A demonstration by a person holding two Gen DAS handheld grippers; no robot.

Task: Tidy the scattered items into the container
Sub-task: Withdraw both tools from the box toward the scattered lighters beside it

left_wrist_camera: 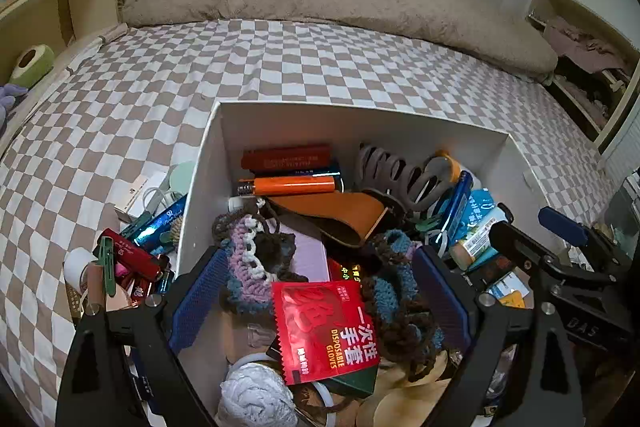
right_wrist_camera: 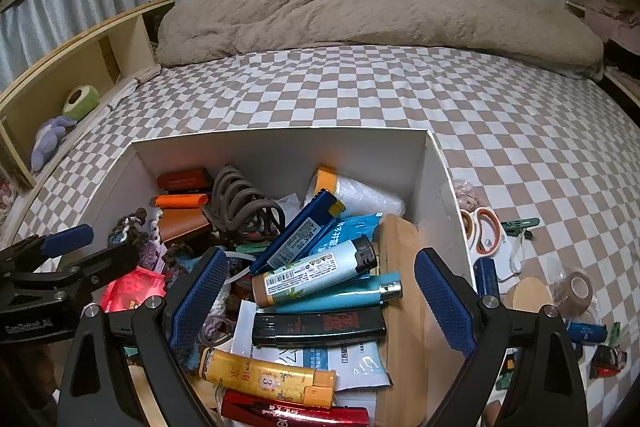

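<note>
Both the left gripper [left_wrist_camera: 320,291] and right gripper [right_wrist_camera: 318,301] are hovering spread wide and empty over the white box [right_wrist_camera: 280,147]; clutter at 3 o'clock, including tape rolls [right_wrist_camera: 482,227], is awaiting collection.

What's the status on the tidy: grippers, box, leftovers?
Left gripper and right gripper open, empty, over white box. Box heaped. Tape roll beside the box; red lighter too.

Both the left gripper [left_wrist_camera: 320,295] and right gripper [right_wrist_camera: 320,297] share black angular arms with triangular cut-outs, silver round screws at the pivots, and blue fingers [left_wrist_camera: 196,297] bearing cross-hatched pads [right_wrist_camera: 444,301].
</note>
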